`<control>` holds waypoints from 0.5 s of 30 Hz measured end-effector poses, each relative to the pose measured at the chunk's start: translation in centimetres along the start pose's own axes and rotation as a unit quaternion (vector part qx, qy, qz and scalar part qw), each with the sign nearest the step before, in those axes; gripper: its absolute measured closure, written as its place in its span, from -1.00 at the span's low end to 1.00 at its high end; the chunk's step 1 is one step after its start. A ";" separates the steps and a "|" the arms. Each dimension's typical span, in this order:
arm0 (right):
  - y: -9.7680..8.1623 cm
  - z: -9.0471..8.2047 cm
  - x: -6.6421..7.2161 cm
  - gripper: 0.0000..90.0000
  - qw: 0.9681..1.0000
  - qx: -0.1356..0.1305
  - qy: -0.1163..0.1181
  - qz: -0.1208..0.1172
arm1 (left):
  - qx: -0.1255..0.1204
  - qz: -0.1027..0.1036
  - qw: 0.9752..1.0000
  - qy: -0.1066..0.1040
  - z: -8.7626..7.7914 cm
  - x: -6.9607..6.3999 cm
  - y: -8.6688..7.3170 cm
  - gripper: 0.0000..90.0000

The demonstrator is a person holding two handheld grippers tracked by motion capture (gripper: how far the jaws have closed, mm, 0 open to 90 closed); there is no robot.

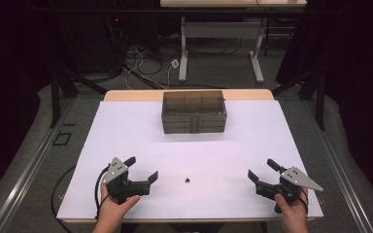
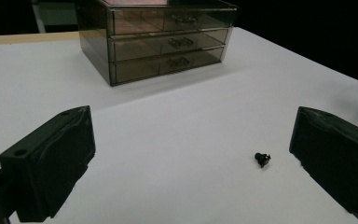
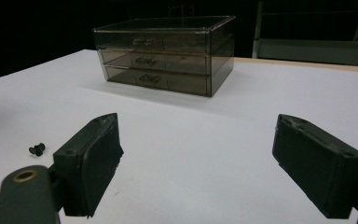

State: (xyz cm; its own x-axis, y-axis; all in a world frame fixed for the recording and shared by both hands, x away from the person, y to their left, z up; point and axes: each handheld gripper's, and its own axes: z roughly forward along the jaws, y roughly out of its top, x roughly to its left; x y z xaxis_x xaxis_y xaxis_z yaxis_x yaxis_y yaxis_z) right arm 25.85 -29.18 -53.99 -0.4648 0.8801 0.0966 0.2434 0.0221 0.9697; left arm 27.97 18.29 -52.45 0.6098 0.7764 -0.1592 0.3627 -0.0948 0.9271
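Note:
A smoky see-through box with three drawers [image 1: 194, 112] stands at the back middle of the white table, all drawers shut [image 2: 168, 43] [image 3: 168, 63]. A tiny black screw-like part [image 1: 187, 180] lies on the table near the front, between the two grippers [image 2: 262, 159] [image 3: 37, 149]. My left gripper [image 1: 141, 169] rests low at the front left, jaws wide open and empty. My right gripper [image 1: 264, 169] sits at the front right, also open with nothing between its jaws. Both point toward the table's middle.
The white table top [image 1: 126, 136] has a wooden strip along its back edge [image 1: 126, 95]. Behind it on the floor lie cables [image 1: 141, 63] and the legs of another table [image 1: 184, 53]. Dark stands flank the table.

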 end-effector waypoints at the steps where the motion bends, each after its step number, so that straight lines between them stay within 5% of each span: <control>1: 0.0 0.0 0.0 -0.67 1.000 0.000 0.000 0.000 | -0.001 -0.003 1.000 0.001 0.0 0.0 0.0 -1.00; 11: 0.2 0.5 0.3 -0.67 1.000 -0.002 0.002 -0.004 | 0.005 0.011 1.000 0.007 -0.7 -0.4 0.0 -0.95; 15: 0.2 0.7 0.5 -0.67 1.000 0.001 0.007 -0.017 | 0.003 0.001 1.000 0.009 -0.9 -0.4 0.0 -0.95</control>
State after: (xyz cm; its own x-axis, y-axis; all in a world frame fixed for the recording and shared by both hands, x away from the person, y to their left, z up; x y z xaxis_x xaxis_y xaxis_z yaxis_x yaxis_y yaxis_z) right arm 26.25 -28.43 -53.93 -0.4850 0.8720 0.0662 0.2278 0.0528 0.9723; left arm 27.08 18.52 -52.09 0.5974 0.7877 -0.1507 0.3654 -0.1001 0.9255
